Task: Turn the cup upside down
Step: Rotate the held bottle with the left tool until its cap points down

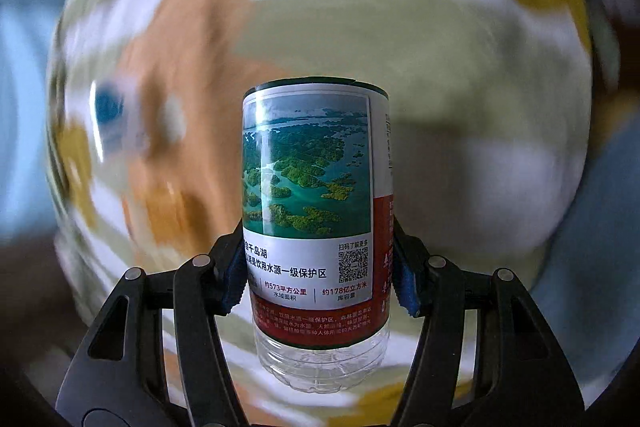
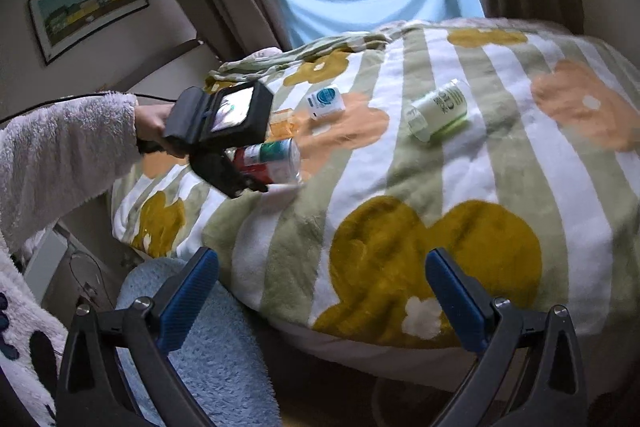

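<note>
The cup (image 1: 316,195) is a cut-off clear plastic bottle with a lake-photo and red label. In the left wrist view it fills the centre, clear base toward the camera and green-edged rim pointing away. My left gripper (image 1: 318,267) is shut on it, its blue pads (image 1: 234,279) pressing both sides. In the right wrist view a hand in a fuzzy white sleeve holds that left gripper (image 2: 250,173), and the cup (image 2: 272,159) lies tilted on its side just above the blanket. My right gripper (image 2: 322,263) stands open over the bed's near edge, with nothing between its fingers.
A flowered, striped blanket (image 2: 400,167) covers the bed. On it lie a pale green can (image 2: 438,109) on its side, a small white box (image 2: 326,103) and an orange item (image 2: 282,121). A blue rug (image 2: 208,347) lies below. The left wrist view's background is motion-blurred.
</note>
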